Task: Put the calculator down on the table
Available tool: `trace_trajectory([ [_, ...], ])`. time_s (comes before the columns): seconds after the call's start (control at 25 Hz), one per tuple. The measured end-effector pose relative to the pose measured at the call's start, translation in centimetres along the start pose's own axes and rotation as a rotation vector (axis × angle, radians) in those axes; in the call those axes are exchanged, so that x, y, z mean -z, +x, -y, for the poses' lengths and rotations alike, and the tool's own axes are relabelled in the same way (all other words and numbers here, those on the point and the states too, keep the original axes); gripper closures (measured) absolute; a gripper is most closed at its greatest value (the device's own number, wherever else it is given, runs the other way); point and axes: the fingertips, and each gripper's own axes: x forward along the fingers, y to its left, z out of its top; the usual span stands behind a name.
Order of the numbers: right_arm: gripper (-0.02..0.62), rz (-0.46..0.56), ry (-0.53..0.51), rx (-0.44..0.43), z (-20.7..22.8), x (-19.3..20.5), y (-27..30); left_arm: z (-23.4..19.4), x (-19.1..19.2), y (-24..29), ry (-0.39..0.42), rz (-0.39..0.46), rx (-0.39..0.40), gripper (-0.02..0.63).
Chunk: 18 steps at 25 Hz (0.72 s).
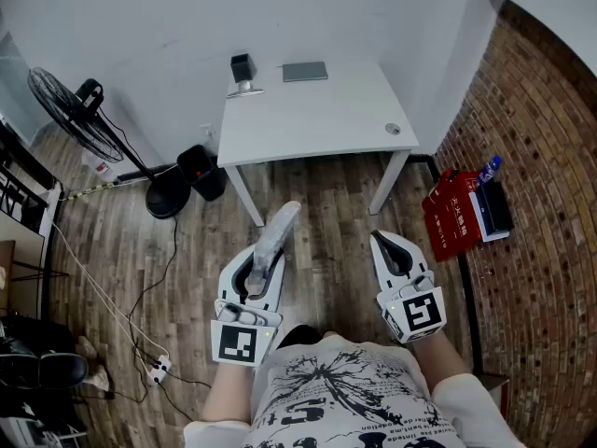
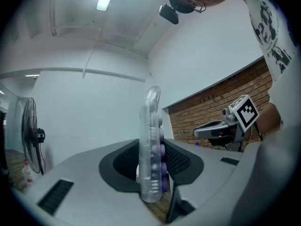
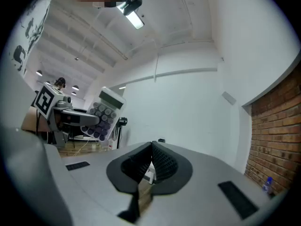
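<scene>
A calculator with a clear case and purple keys sticks forward out of my left gripper, whose jaws are shut on its lower end. In the left gripper view the calculator stands on edge between the two pads, keys facing right. My right gripper is level beside it, shut and empty, its tips touching. Its view catches the calculator off to the left. Both grippers hang over the wooden floor, short of the white table.
On the table's far edge lie a dark flat slab and a black cup. A standing fan and a black bin are to the left. A red box sits by the brick wall. Cables and a power strip cross the floor on the left.
</scene>
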Motion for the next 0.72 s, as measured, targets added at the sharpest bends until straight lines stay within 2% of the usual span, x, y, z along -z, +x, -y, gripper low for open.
trace_trajectory([
  [0.48,0.583,0.008,0.001,0.015,0.8,0.0,-0.8,0.9,-0.3,0.4,-0.007,0.013,0.004,0.463],
  [0.72,0.581,-0.010,0.044,0.033,2.3,1.0,-1.0,1.4,0.3,1.4,-0.026,0.000,-0.003,0.463],
])
